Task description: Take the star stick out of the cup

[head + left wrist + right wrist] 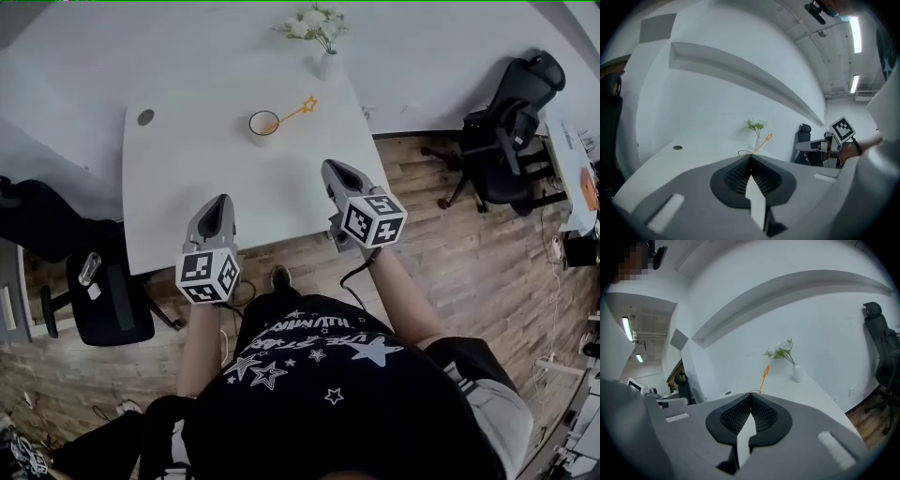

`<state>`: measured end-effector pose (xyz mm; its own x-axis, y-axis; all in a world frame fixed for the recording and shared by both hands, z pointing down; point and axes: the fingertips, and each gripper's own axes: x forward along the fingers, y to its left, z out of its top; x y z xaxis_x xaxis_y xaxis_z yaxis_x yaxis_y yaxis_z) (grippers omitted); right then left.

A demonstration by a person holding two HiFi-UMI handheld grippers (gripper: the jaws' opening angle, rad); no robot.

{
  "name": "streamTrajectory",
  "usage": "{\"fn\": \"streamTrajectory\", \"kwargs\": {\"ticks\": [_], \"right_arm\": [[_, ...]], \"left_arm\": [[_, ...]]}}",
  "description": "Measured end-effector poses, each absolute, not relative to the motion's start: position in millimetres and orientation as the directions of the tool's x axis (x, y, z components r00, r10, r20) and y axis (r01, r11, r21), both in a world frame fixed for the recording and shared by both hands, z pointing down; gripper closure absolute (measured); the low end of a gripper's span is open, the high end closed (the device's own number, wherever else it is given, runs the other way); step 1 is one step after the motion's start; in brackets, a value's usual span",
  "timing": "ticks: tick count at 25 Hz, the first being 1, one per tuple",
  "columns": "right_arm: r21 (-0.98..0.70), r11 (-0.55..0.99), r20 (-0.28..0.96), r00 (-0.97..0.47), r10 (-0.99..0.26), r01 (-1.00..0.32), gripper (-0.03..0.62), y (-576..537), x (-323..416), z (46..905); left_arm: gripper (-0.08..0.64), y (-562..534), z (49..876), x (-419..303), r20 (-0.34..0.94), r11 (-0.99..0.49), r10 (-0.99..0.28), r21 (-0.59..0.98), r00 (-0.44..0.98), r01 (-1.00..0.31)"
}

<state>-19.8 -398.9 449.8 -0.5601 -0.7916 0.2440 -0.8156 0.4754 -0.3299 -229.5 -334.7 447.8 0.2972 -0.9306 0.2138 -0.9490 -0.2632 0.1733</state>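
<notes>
One white table (206, 169) carries everything we care about. Its near edge lies under both tools, and the working things sit toward the far side. As we judge it, a reach that long invites a low approach that scrapes the tabletop.

Next in size, the tools, which hover over the near edge. Our left gripper (221, 201) has its jaws pressed together with nothing between them. The right gripper (329, 169) is likewise closed tight and empty. This is the main risk we see: coming in on the stick with closed jaws would knock it rather than take it, so whichever tool goes must spread first.

Then the flower vase (324, 64), at the far edge, beyond the cup and to its right. An overshoot, or a high sweep after the lift, could tip it.

Then the cup (263, 123), white and upright, well apart from both tools. It looks light. We expect it to slide or topple if the stick is dragged sideways against the rim rather than drawn out along its lean. The free tool could steady it.

Smallest, the star stick (298, 110), orange, standing in the cup and leaning right over the rim, star end up and out. The shaft is thin, so an off-centre pinch may let it twist or slip from the pads.
</notes>
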Motion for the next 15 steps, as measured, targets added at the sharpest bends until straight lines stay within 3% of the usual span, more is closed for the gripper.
{"fn": "streamTrajectory", "kwargs": {"ticks": [15], "right_arm": [[-0.319, 0.42, 0.216, -0.496, -0.841, -0.85, 0.575, -489.7, -41.2, 455.5]], "left_arm": [[0.557, -429.6, 449.6, -250.0, 0.21, -0.319, -0.913, 0.166, 0.349, -0.933]]}}
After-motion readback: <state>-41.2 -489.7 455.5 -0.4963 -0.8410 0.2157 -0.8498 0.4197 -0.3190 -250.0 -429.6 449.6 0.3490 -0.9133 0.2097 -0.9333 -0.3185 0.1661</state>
